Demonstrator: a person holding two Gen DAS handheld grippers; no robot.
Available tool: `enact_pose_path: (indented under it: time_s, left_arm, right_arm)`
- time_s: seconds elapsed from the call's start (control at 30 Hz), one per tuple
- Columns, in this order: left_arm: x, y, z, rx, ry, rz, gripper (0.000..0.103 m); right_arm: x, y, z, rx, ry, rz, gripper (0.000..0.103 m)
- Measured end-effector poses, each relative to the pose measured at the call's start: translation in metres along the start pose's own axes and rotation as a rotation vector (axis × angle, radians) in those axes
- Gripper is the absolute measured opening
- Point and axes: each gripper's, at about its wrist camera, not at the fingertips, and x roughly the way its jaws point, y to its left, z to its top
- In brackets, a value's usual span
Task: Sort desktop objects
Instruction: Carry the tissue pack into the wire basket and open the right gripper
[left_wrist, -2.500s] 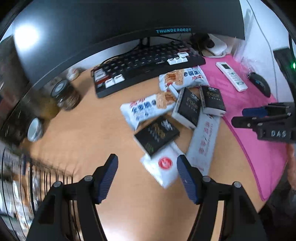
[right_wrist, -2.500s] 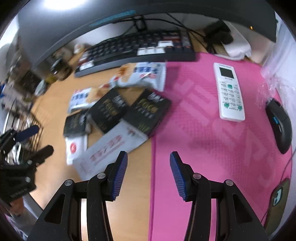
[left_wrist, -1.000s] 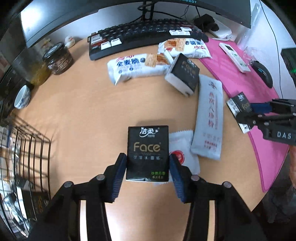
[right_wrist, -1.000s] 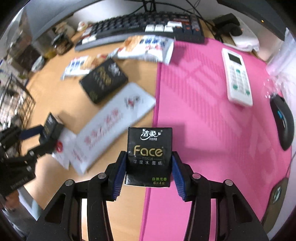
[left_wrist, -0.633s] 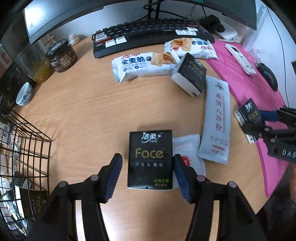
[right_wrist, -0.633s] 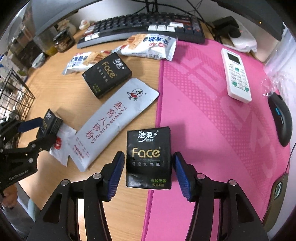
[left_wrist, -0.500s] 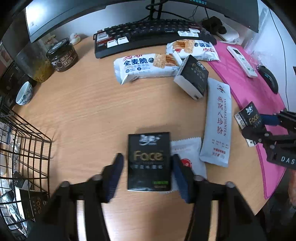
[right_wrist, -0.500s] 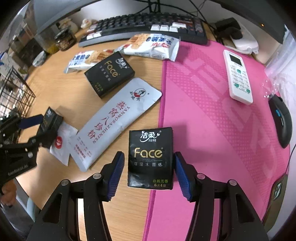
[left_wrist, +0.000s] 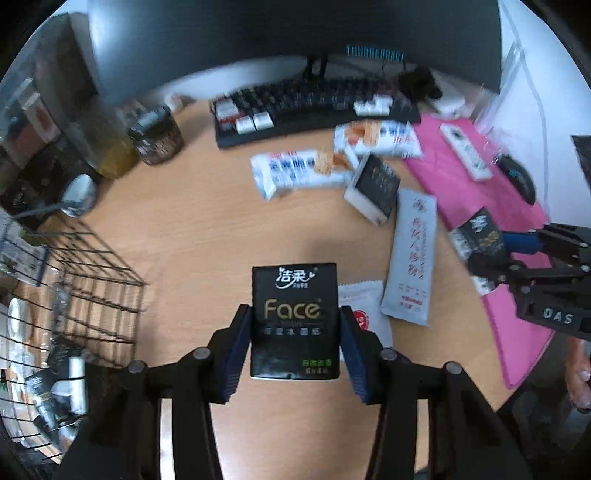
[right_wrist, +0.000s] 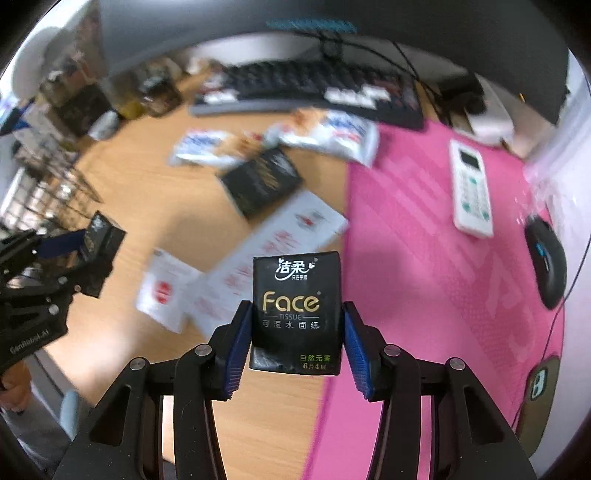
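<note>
Now both tissue packs (left_wrist: 294, 320) (right_wrist: 296, 314) airborne.

Black keyboard (left_wrist: 314, 107) under a monitor (left_wrist: 295, 37); mouse (right_wrist: 546, 266) on pink mat (right_wrist: 424, 240).

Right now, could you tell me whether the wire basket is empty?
Not empty. The wire basket at the desk's left edge holds several packets, including a dark one, behind its bars.

A black tissue pack (left_wrist: 294, 320) with gold "Face" lettering stands upright in the lower centre of the left wrist frame, above the wooden surface (left_wrist: 177, 236). A second identical pack (right_wrist: 296, 314) sits in the lower centre of the right wrist frame. A third black pack (right_wrist: 261, 180) lies tilted in the upper centre, beside the white snack bags (right_wrist: 328, 136).
</note>
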Motion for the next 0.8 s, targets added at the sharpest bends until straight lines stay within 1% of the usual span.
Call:
enact_pose_path:
  time_s: [0.03,0.13,0.2,0.23,0.3,0.33,0.4,0.47,0.53,0.6,0.7,0.8]
  left_arm:
    - [-0.015,0.005,-0.001,-0.011,-0.027,0.002,0.052]
    - [-0.056,0.029,-0.006,-0.054,-0.093,0.025,0.052]
    - [-0.076,0.048,-0.008,-0.09,-0.122,0.045,0.052]
    - [-0.088,0.063,-0.012,-0.117,-0.138,0.07,0.052]
    - [-0.102,0.087,-0.019,-0.166,-0.147,0.12,0.052]
    - [-0.109,0.106,-0.027,-0.212,-0.139,0.159,0.052]
    - [-0.12,0.13,-0.041,-0.267,-0.138,0.197,0.052]
    - [-0.127,0.156,-0.056,-0.321,-0.133,0.216,0.052]
    - [-0.127,0.18,-0.071,-0.372,-0.117,0.236,0.052]
    - [-0.124,0.195,-0.084,-0.398,-0.099,0.244,0.052]
    - [-0.114,0.213,-0.098,-0.435,-0.079,0.246,0.052]
    - [-0.104,0.226,-0.108,-0.466,-0.062,0.237,0.052]
  right_arm:
    - [-0.008,0.01,0.005,-0.017,-0.016,0.03,0.047]
    - [-0.027,0.044,0.018,-0.076,-0.059,0.079,0.047]
    - [-0.043,0.078,0.032,-0.143,-0.102,0.126,0.047]
    - [-0.048,0.097,0.039,-0.177,-0.115,0.149,0.047]
    - [-0.056,0.129,0.047,-0.23,-0.135,0.195,0.048]
    - [-0.06,0.149,0.05,-0.256,-0.145,0.221,0.047]
    - [-0.063,0.19,0.054,-0.321,-0.153,0.265,0.047]
    - [-0.063,0.229,0.056,-0.391,-0.151,0.296,0.047]
    - [-0.059,0.264,0.057,-0.443,-0.155,0.307,0.047]
    - [-0.051,0.285,0.058,-0.462,-0.15,0.315,0.048]
    - [-0.033,0.316,0.058,-0.495,-0.108,0.342,0.048]
    - [-0.017,0.333,0.056,-0.524,-0.084,0.327,0.048]
